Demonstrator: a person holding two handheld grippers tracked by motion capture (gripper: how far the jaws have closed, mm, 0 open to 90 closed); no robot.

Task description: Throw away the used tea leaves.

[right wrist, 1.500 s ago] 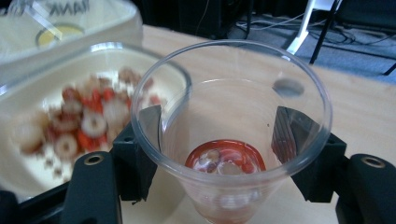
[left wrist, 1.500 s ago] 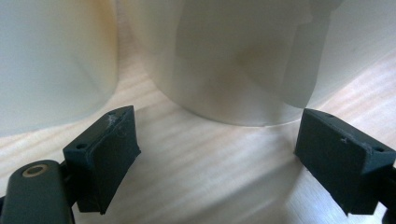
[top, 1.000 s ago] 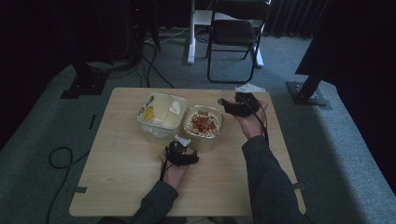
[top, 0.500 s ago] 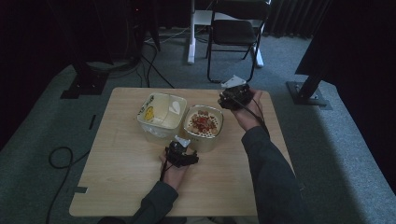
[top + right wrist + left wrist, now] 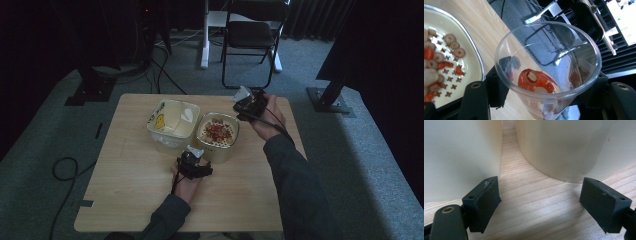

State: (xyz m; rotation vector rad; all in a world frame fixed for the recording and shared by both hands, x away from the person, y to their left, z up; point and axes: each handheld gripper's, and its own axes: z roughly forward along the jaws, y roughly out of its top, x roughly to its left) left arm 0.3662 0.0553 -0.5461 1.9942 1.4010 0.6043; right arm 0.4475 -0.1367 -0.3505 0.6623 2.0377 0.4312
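Nearest us, our left gripper [image 5: 192, 162] rested on the table [image 5: 125, 180], jaws apart and empty, before the food bowl [image 5: 217, 135]. Farther off, our right gripper [image 5: 250, 104] was clamped on a clear plastic cup [image 5: 548, 67] beside that bowl.

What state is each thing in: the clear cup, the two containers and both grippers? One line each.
clear cup: gripped, tilted, a few red and pale bits left inside.
right gripper: shut on the cup.
right-hand container: open, topped with red and brown pieces.
left-hand container: open, divided.
left gripper: open, holding nothing.
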